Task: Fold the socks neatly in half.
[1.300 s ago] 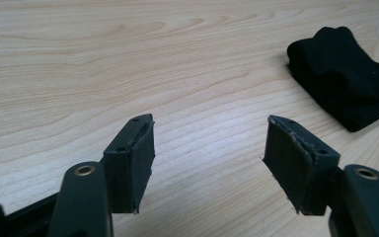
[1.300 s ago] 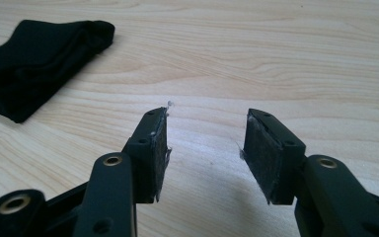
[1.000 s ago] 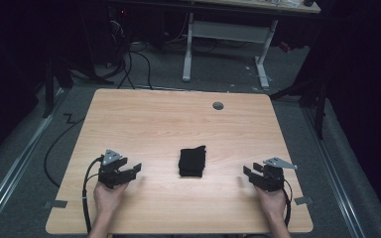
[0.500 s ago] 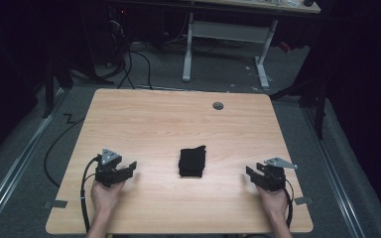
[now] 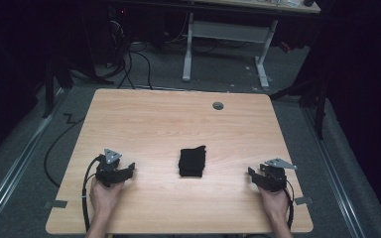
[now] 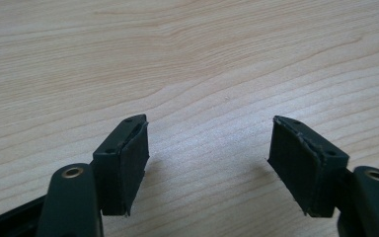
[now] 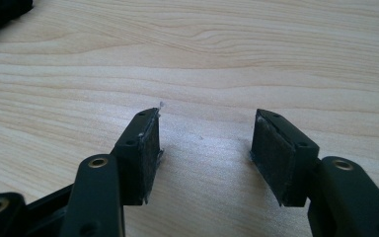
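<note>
Left gripper (image 5: 121, 172) is resting low on the worktop (image 5: 144, 119) near the front-left edge, its fingers (image 6: 128, 158) pointing rightward and a little away from the person. The fingers are released: the jaws have just been opening, and the left gripper view is showing nothing between them but bare wood grain.

Folded black cloth (image 5: 192, 161) is lying flat at the middle of the worktop, slightly toward the front. It is reading as a small upright rectangle, so its long axis is running front to back, from the person's side toward the far edge. It is sitting between the two hands, well apart from both, lying to the right of the left fingers and to the left of the right ones.

Right gripper (image 5: 256, 175) is resting near the front-right edge, its fingers (image 7: 145, 143) pointing leftward toward the cloth. These too are released, having just been opening, with nothing between them. A dark corner at the top left of the right gripper view is probably the cloth's edge.

Judgement: neither hand is clearly nearer; the gaps are looking about equal. Either reach would be meeting a long side of the cloth.
</note>
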Motion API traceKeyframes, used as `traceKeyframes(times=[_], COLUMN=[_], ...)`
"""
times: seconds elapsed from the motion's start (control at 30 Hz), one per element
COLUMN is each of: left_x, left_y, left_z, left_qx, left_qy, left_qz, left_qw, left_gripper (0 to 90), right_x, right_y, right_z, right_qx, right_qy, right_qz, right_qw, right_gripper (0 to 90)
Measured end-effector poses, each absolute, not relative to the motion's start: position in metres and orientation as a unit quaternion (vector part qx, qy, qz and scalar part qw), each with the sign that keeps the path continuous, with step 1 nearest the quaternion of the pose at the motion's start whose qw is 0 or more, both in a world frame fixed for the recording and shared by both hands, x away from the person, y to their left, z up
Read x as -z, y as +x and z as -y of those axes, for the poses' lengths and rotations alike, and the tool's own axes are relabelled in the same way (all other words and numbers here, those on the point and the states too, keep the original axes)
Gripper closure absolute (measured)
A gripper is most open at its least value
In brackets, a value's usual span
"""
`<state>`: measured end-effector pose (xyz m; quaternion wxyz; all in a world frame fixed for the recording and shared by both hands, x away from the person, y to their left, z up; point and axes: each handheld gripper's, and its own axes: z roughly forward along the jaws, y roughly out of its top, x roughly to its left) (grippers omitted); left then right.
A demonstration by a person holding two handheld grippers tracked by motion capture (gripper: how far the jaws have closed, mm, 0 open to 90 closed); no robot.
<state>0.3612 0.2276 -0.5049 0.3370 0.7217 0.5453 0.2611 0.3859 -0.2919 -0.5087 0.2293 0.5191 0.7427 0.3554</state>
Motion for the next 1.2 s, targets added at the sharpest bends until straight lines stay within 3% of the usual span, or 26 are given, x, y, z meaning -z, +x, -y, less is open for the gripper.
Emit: traceKeyframes(times=[0.47, 1.2], left_x=[0.5094, 0.5095], left_y=[0.3649, 0.3652], left_z=[-0.2298, -0.2308], left_qx=[-0.253, -0.244], left_qy=[0.726, 0.728], left_qz=[-0.545, -0.542], left_qw=[0.334, 0.341], left_gripper=[29.6, 27.3], right_x=[0.5095, 0.5096], right_y=[0.3870, 0.3848], right_z=[0.2885, 0.2874], right_qx=[-0.336, -0.335], right_qy=[0.512, 0.516], right_qz=[-0.754, -0.751], right_qw=[0.238, 0.240], right_gripper=[34.5, 34.5])
